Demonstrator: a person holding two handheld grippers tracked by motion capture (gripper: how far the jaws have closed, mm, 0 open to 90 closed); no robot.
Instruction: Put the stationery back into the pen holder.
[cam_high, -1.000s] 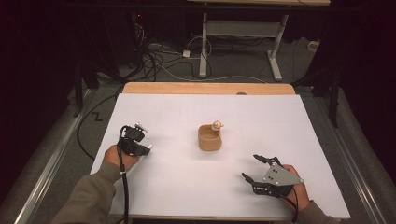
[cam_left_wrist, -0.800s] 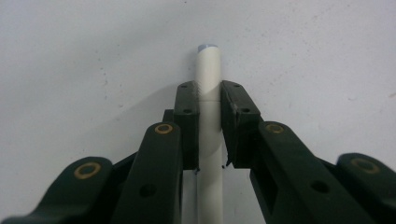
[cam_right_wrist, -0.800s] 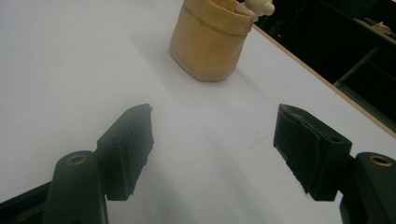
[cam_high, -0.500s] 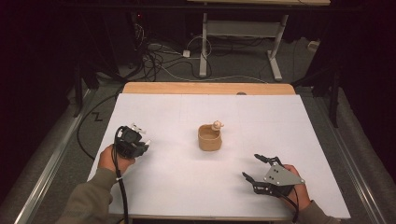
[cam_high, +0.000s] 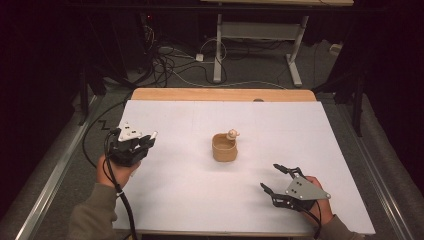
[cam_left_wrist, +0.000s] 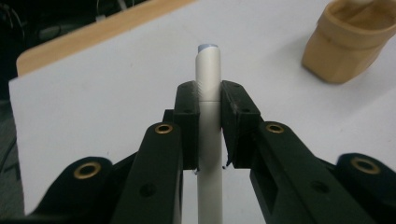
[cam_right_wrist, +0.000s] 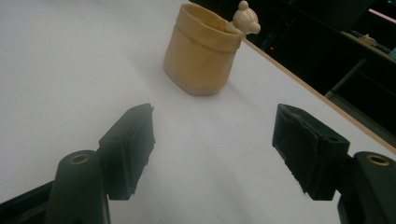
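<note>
A tan cup (cam_high: 224, 147) with a small bear figure (cam_high: 232, 134) on its rim stands mid-table; the same cup (cam_right_wrist: 201, 50) appears in the right gripper view and as the cup (cam_left_wrist: 351, 37) at the top right of the left gripper view. My left gripper (cam_high: 145, 141) hovers at the table's left, shut on a white pen (cam_left_wrist: 208, 116) whose capped tip points forward past the jaws. My right gripper (cam_high: 272, 179) rests at the front right, open, with nothing between its fingers (cam_right_wrist: 130, 147).
The white sheet (cam_high: 190, 190) covers the table, with a wooden edge (cam_high: 220, 94) at the far side. Cables and a desk frame (cam_high: 220, 45) lie on the dark floor beyond. A metal rail (cam_high: 55, 175) runs along the left.
My left gripper, holding the pen, has lifted and turned so its grey plate faces up. The right gripper has stayed in place.
</note>
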